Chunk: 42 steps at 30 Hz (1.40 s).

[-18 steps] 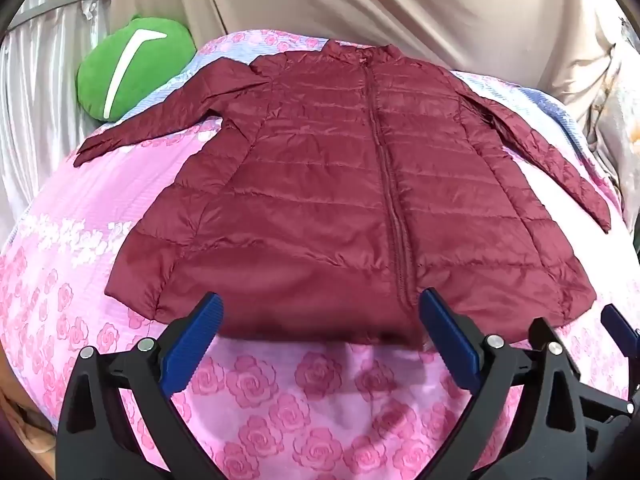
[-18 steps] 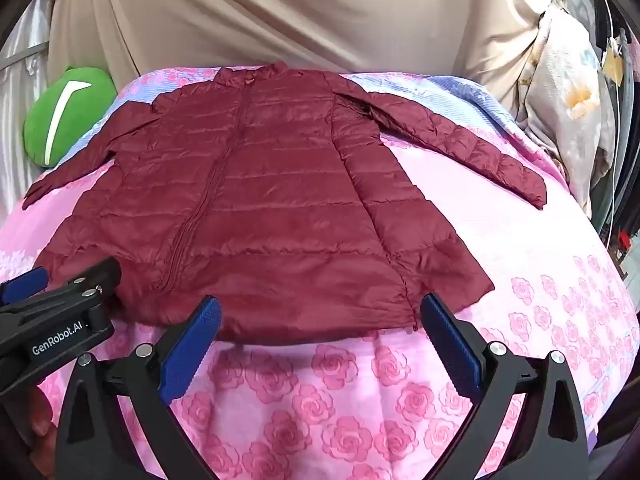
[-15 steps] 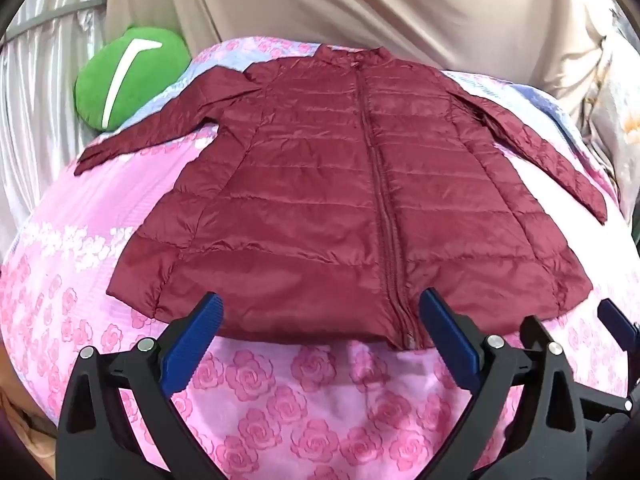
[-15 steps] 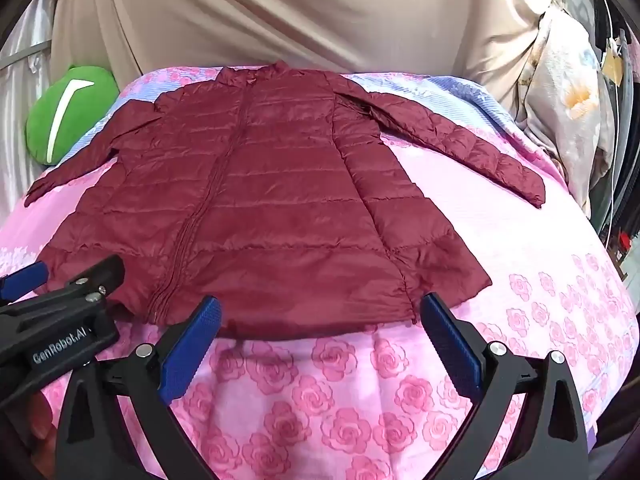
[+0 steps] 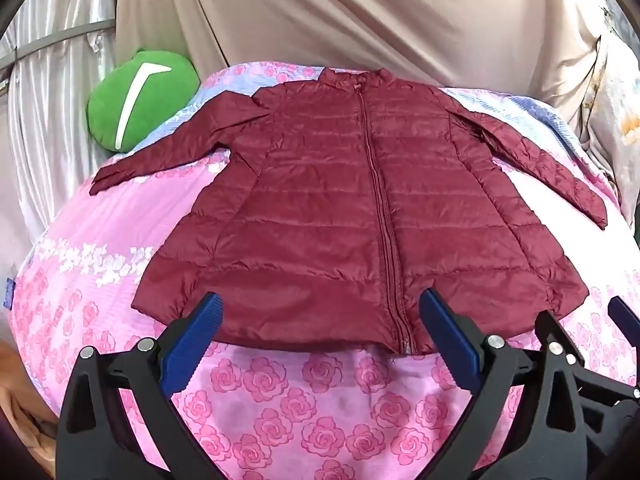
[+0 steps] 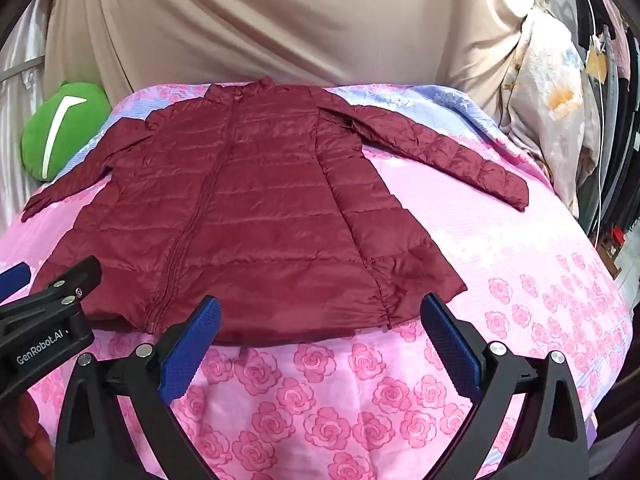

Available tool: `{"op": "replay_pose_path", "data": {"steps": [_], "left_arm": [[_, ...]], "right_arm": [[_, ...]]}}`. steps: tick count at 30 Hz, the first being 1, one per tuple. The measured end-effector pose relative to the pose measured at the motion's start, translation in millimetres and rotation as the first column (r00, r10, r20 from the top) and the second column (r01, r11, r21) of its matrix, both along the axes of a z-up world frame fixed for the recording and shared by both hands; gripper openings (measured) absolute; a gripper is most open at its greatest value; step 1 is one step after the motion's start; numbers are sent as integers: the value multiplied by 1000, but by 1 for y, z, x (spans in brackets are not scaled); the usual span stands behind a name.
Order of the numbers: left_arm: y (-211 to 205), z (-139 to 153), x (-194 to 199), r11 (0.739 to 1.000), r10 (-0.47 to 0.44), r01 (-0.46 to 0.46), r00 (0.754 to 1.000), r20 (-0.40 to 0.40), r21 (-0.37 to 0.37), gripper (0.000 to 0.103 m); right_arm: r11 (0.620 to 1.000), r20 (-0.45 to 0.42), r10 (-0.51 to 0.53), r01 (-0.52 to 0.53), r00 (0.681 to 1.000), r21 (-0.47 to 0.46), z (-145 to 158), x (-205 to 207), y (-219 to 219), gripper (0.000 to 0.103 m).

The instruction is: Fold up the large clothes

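Since half a second ago both views have drawn back a little: the dark red quilted puffer jacket [image 5: 352,216] sits slightly higher and smaller in each picture, with more of the pink rose-print bedsheet [image 5: 320,420] showing below its hem, while the jacket itself has not shifted. The left tool [image 5: 320,336] and the right tool [image 6: 320,336] both hang above the sheet just short of the hem, jaws spread wide and grasping nothing, blue pads clear of the cloth. The jacket lies flat, front up, in the middle of the bed, zipped closed, collar toward the beige curtain [image 6: 260,20], both sleeves angled outward and down. Its left sleeve ends near a round green cushion with a white stripe [image 5: 140,100]
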State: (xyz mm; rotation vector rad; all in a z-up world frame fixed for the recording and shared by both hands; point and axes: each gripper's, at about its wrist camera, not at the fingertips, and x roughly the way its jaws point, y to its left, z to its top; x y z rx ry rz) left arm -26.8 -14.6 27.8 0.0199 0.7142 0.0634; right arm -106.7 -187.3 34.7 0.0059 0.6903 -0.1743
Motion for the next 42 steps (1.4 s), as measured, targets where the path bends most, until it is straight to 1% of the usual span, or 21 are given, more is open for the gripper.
{"op": "replay_pose_path", "data": {"steps": [5, 42], "left_arm": [[-1, 0, 3, 1000, 2, -2, 1000, -13, 5, 96], [-2, -4, 1, 1000, 2, -2, 1000, -18, 4, 96]], "right_arm": [[1000, -5, 8, -8, 1000, -1, 0, 1, 2, 98], [1000, -27, 20, -20, 999, -6, -5, 7, 7, 98]]}}
